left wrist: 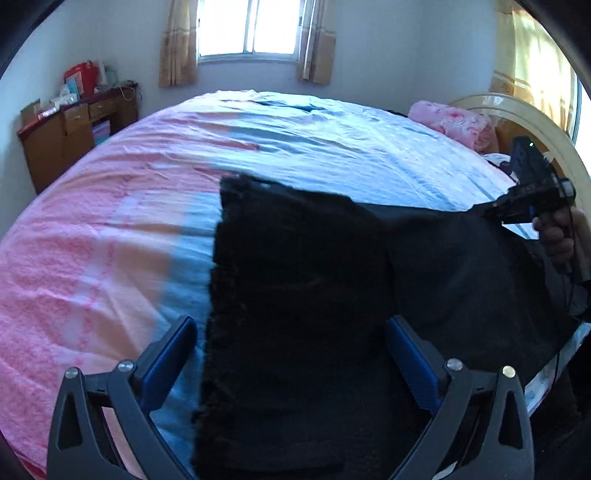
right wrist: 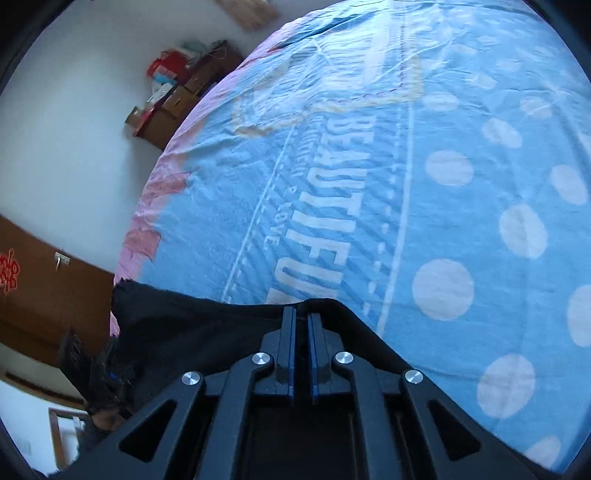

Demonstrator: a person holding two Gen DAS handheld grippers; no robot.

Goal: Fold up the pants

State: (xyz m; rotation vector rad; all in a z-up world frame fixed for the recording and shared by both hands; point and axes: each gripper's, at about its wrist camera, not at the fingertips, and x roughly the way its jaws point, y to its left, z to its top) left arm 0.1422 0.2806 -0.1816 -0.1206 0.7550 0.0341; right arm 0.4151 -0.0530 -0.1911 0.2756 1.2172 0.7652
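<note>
The black fleece pants (left wrist: 303,295) lie on the bed, a fuzzy folded part on the left and a smoother part stretching right. My left gripper (left wrist: 291,336) is open, its blue pads (left wrist: 166,362) spread on either side of the fuzzy part, empty. My right gripper (left wrist: 491,212) shows at the right in the left wrist view, clamped on the pants' far right edge and lifting it. In the right wrist view its jaws are shut (right wrist: 301,314) on black fabric (right wrist: 184,332) that drapes off to the left.
The bed cover (right wrist: 443,166) is blue with white dots and pink (left wrist: 74,258) on the left side. A pink pillow (left wrist: 454,122) lies by the round headboard (left wrist: 517,110). A wooden desk (left wrist: 70,129) with boxes stands in the far corner. A window (left wrist: 251,26) is behind.
</note>
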